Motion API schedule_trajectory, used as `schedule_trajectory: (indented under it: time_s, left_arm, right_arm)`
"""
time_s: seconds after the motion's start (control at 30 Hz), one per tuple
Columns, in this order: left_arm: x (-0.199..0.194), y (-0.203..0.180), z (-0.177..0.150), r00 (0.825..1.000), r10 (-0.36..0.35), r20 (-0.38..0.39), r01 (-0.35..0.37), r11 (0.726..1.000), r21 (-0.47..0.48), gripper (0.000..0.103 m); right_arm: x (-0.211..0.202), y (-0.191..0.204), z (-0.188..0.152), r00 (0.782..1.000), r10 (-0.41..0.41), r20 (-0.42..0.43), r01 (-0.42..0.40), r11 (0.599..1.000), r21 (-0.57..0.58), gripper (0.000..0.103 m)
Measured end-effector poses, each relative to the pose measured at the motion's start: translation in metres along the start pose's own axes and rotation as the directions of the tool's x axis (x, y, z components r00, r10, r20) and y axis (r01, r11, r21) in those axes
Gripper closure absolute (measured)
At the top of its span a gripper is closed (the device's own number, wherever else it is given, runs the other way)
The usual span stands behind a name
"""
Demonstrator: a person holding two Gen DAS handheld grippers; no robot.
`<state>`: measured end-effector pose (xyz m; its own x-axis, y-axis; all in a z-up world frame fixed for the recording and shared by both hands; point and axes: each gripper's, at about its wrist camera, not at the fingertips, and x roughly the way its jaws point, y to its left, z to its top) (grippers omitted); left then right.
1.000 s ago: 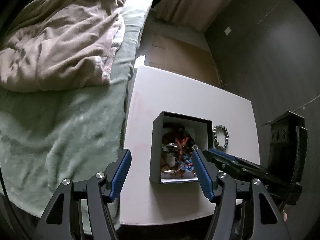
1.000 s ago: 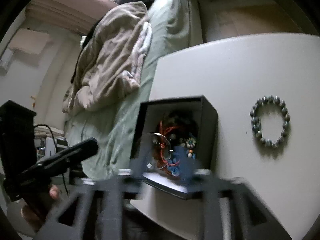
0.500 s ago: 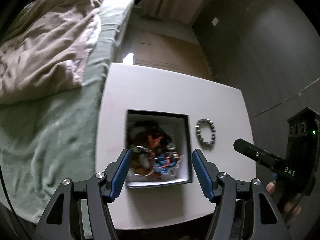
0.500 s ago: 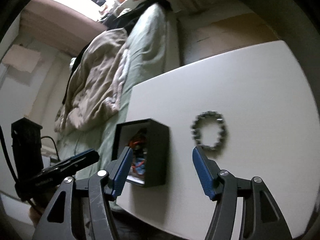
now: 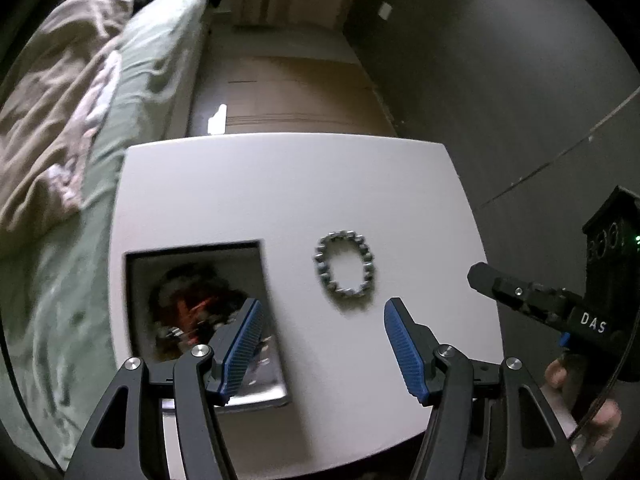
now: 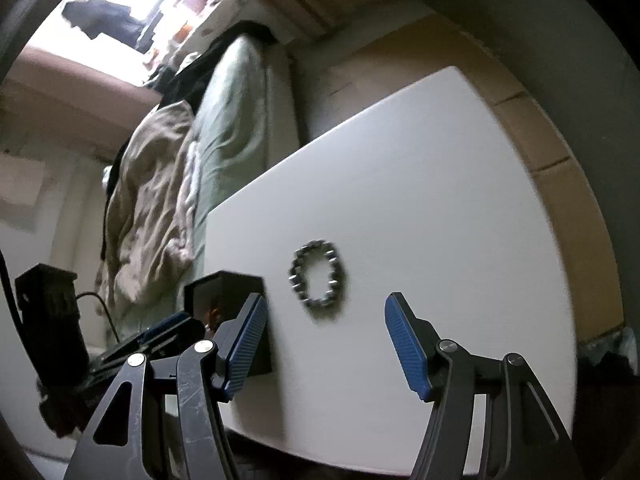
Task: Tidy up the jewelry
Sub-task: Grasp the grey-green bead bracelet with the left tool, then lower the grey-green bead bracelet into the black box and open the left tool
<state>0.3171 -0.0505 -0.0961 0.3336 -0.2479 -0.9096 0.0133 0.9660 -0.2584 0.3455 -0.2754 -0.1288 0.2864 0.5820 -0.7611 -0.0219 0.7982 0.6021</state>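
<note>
A grey beaded bracelet (image 5: 345,269) lies flat on the white table (image 5: 280,184), to the right of an open black box (image 5: 192,312) that holds a tangle of red, blue and metal jewelry. My left gripper (image 5: 322,320) is open and empty, hovering above the table just short of the bracelet. My right gripper (image 6: 322,320) is open and empty too, with the bracelet (image 6: 318,276) ahead between its fingers and the box (image 6: 228,304) at its left finger. The right gripper also shows at the right edge of the left wrist view (image 5: 480,280).
A bed with a green sheet (image 5: 132,92) and a crumpled beige blanket (image 5: 52,104) runs along the table's left side. A dark wall (image 5: 500,80) stands to the right. Brown flooring (image 5: 296,96) lies beyond the far table edge.
Both grippers have swung right from over the box toward the bracelet, which now sits centred ahead of each. The right gripper has dropped lower toward the table. Nothing has been picked up.
</note>
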Motion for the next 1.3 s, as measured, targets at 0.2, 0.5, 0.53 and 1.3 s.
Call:
schedule_trajectory:
  time_s: [0.2,0.5,0.53,1.3]
  left_arm:
    - [0.025,-0.028,0.010,1.000,0.006,-0.022,-0.005,0.999,0.052,0.041]
    - [0.062,-0.057,0.017,0.997,0.043,-0.064,-0.035,0.992,0.124,0.059]
    - [0.067,-0.059,0.017,0.996,0.060,-0.066,-0.051,0.989,0.136,0.060]
    - [0.058,-0.039,0.024,0.998,0.040,-0.039,-0.036,0.995,0.091,0.094]
  right_arm:
    - [-0.012,-0.023,0.006,0.999,-0.029,0.021,0.028,0.998,0.062,0.040]
    - [-0.032,-0.041,0.011,0.995,-0.070,0.072,0.063,0.994,0.088,0.040]
    - [-0.033,-0.043,0.012,0.995,-0.071,0.072,0.065,0.994,0.093,0.040]
    - [-0.017,-0.041,0.013,0.998,-0.049,0.044,0.044,0.993,0.111,0.040]
